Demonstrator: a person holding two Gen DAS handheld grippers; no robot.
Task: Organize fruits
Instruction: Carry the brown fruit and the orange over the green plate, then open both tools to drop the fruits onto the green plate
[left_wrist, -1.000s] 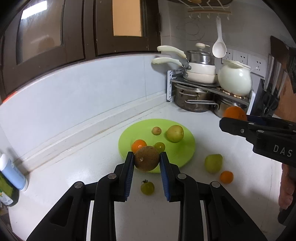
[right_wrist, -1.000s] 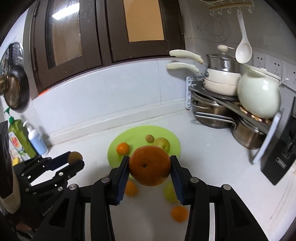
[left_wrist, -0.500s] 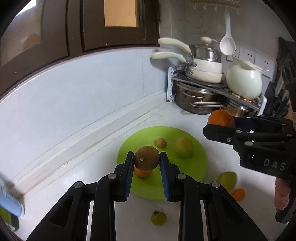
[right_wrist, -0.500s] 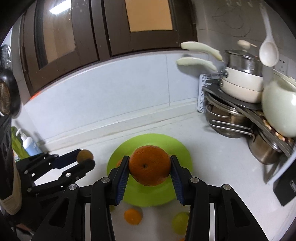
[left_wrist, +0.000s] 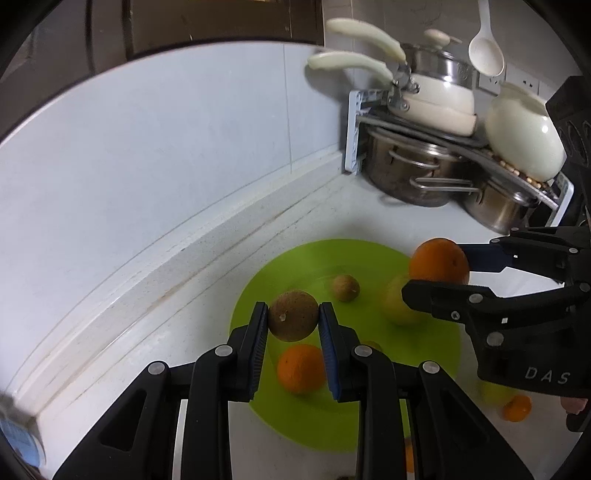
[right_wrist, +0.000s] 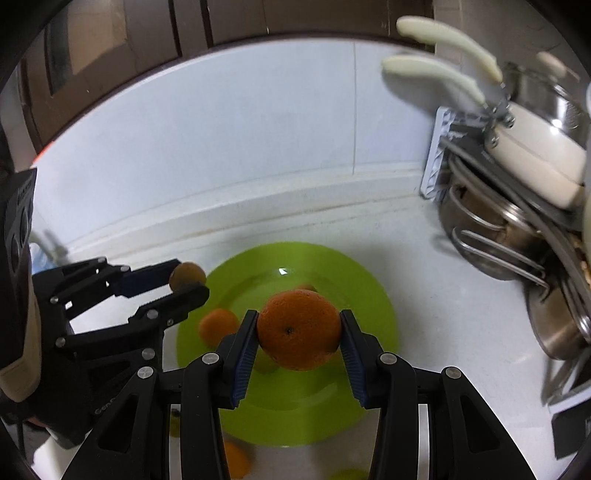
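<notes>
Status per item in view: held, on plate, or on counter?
left gripper: shut on brown fruit, above the plate
right gripper: shut on large orange, above the plate
green plate: flat on counter
small orange: on plate
small brown fruit: on plate
yellow-green fruit: on plate
mandarin: on counter, off plate

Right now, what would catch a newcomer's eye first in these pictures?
The bright green plate on the white counter, with both grippers above it. The right gripper clamps a big orange; the left gripper clamps a brown round fruit. Steel pots are stacked in the far right corner.
</notes>
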